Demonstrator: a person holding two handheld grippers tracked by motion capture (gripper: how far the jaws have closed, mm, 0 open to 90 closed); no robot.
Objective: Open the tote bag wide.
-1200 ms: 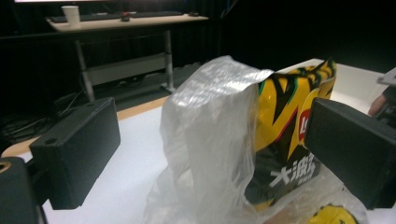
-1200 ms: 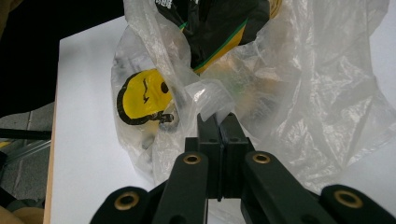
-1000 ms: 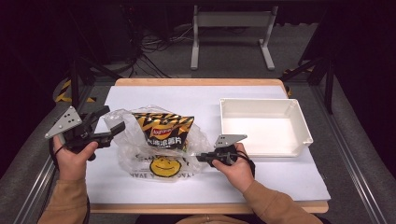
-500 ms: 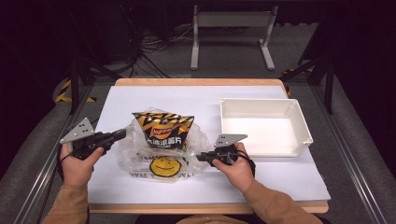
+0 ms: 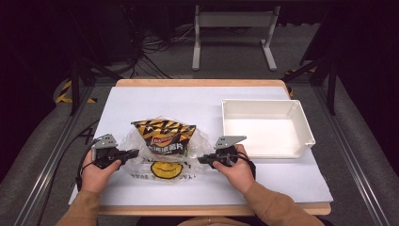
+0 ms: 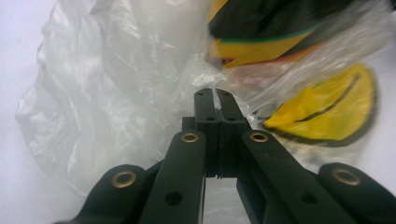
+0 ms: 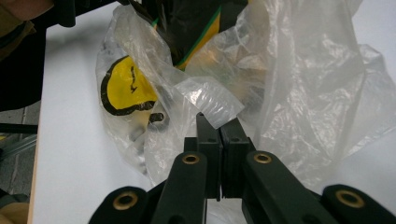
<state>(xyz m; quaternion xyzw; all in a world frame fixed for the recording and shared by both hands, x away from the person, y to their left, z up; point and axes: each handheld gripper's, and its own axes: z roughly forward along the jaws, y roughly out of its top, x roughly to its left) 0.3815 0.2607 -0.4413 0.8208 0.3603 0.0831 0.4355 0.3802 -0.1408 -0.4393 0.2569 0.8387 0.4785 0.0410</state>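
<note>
Left tongs low on the white-covered tabletop, jaws pressed together on a fold of the crumpled clear plastic bag with a yellow smiley face, film visibly caught at the tips in the left gripper view. Right tongs likewise clamped shut on the bag's opposite edge, a flap of film standing up just above the tips. Between the two tongs, bag spread flat, black-and-yellow striped crisp packet lying partly inside its mouth, as far as the blurred film allows. Smiley print just beyond the left tongs' tips, to their right. Empty white rectangular plastic tray behind the right tongs, away from the bag.
</note>
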